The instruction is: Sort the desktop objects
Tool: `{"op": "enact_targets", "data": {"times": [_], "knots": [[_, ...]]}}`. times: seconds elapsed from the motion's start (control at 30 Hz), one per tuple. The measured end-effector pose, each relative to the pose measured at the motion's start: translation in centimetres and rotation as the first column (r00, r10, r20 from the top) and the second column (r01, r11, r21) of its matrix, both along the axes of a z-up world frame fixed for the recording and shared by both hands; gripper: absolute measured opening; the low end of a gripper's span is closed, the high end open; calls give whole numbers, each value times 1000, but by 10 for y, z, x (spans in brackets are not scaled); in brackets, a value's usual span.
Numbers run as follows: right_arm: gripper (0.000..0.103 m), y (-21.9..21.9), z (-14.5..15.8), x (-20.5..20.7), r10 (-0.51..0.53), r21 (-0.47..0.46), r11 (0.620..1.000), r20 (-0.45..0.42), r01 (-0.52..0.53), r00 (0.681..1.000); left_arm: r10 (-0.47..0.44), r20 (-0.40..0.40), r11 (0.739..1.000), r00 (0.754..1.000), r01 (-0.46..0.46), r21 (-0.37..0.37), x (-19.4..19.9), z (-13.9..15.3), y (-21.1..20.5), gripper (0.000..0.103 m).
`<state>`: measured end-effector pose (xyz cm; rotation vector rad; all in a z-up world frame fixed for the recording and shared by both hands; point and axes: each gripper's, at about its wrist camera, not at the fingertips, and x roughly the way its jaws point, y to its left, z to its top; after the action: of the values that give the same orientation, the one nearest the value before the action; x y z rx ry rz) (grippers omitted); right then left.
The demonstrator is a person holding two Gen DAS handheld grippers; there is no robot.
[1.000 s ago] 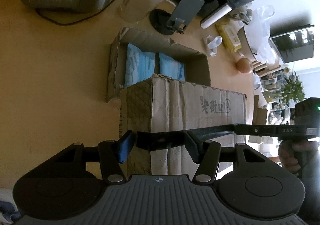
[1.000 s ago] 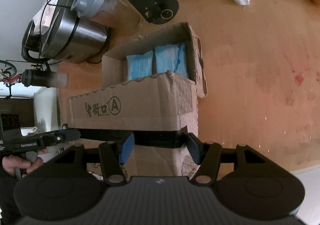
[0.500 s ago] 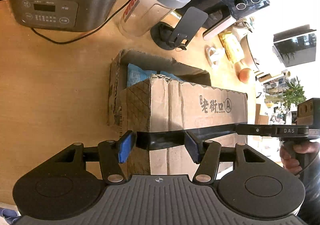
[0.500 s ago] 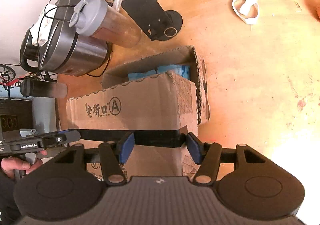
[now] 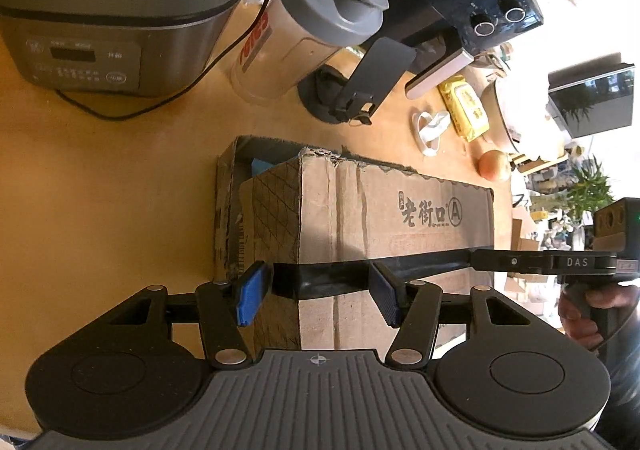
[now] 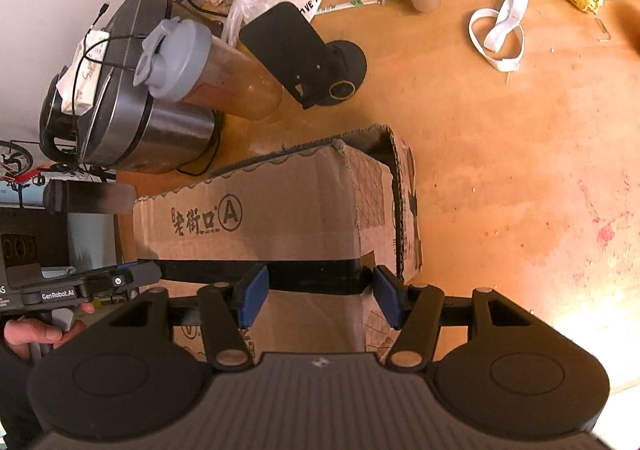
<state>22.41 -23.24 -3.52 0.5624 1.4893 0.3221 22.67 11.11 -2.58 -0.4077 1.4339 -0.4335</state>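
Pointing steeply down, left gripper (image 5: 318, 296) and right gripper (image 6: 316, 296) each clamp the cardboard box (image 5: 380, 218) corners.

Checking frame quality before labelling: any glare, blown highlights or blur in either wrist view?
Left wrist: upper right is blown out white beyond the onion; cardboard box print stays sharp. Right wrist: bright glare on the table at lower right; fisheye bending at edges.
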Motion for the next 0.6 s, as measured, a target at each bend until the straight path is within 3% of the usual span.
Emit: {"op": "enact_targets", "data": {"times": [0.6], "knots": [[61, -2, -4, 27, -8, 2, 1000, 23, 8, 1000, -6, 16, 1000, 1000, 6, 9, 29, -2, -3, 54]]}}
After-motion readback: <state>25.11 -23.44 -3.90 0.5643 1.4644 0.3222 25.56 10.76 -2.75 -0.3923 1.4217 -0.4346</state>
